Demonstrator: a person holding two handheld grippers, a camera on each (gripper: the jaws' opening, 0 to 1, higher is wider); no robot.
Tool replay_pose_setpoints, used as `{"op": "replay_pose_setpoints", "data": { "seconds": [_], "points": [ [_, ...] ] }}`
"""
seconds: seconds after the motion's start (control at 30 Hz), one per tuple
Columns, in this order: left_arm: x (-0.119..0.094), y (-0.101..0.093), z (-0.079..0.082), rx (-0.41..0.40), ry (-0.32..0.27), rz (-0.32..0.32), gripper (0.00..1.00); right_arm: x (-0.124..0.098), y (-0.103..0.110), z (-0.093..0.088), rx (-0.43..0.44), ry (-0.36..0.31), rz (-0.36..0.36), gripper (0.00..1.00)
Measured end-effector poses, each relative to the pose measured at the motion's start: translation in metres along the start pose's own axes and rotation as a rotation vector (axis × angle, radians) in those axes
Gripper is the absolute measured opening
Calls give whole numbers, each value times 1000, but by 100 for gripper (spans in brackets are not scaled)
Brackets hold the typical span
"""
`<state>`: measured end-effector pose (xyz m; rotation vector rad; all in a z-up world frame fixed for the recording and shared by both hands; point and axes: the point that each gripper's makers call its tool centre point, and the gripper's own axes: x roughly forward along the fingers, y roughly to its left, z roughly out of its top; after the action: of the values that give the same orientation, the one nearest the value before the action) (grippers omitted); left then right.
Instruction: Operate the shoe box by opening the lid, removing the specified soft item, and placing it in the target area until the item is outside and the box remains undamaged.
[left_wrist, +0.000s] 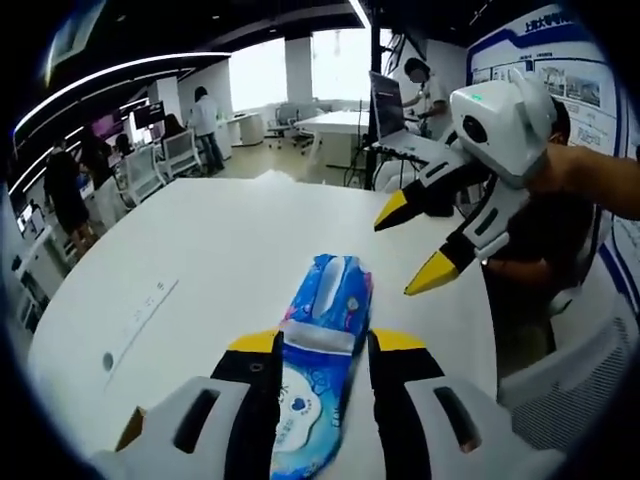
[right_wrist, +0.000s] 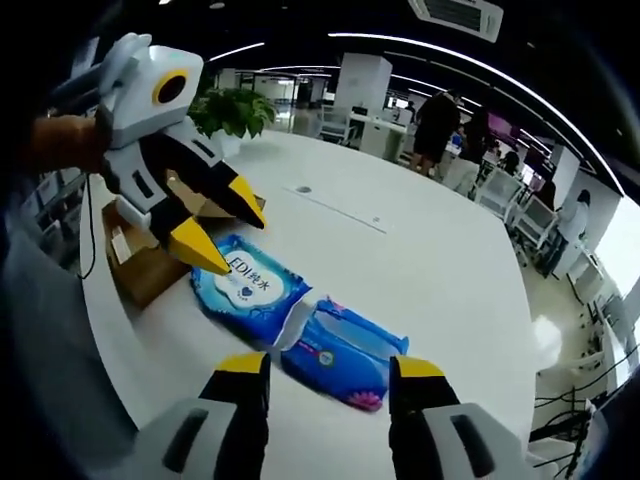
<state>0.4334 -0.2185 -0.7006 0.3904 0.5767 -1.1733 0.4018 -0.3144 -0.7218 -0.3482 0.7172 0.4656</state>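
we judge the task nearly done: the wipes pack (right_wrist: 295, 325) lies on the white table (right_wrist: 420, 270), outside the box (right_wrist: 150, 262). the box sits at the table edge just beyond the pack; we cannot tell what is in it or how its lid stands, as the left gripper (right_wrist: 220, 225) hides most of it. left gripper jaws straddle the pack (left_wrist: 322, 360), yellow tips near its sides; whether they clench it or have let go, we cannot tell. right gripper (left_wrist: 410, 250) hangs above the table, past the pack's far end, jaws parted, holding nothing. left to do: release and draw back.
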Motion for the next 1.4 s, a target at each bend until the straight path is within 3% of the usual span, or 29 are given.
{"op": "replay_pose_setpoints", "data": {
  "seconds": [0.3,0.53,0.93,1.4],
  "points": [
    [-32,1,-2,-34,-35,22,51,-8,19,11,22,-42,18,60],
    [-57,4,-6,-45,-67,48,55,-12,31,14,36,-48,21,72],
    [-105,15,-26,-126,-121,105,74,-16,44,23,61,-68,21,91],
    [-162,24,-57,-210,-191,196,84,-13,78,40,0,-61,90,95]
  ]
}}
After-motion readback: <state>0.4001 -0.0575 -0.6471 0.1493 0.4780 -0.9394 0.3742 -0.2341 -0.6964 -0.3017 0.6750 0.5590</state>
